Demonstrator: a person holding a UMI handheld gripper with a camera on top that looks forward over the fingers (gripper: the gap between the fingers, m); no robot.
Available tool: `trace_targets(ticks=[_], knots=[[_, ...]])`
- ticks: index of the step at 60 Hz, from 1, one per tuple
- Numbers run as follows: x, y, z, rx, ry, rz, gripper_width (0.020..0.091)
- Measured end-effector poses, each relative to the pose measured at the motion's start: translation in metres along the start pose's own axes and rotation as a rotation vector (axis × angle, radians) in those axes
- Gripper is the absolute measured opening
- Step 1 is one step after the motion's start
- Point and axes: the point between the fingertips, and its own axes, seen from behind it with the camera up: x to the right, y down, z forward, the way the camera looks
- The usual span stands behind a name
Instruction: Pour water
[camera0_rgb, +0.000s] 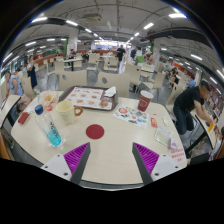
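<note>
My fingers (111, 160) spread empty; I'd approach what looks like the water bottle (49, 128), left of centre, squarely before squeezing.

Around the one red coaster (95, 131) on the table (110, 150) stand one bottle (50, 128), two cups (65, 110), two trays (87, 97) and one glass (163, 133).
</note>
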Motion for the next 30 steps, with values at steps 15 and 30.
trace_targets(ticks=[15, 30], knots=[[-0.043, 0.034, -0.012, -0.032, 0.031, 0.017, 0.0848], [-0.171, 0.049, -0.016, 0.017, -0.037, 0.073, 0.0851]])
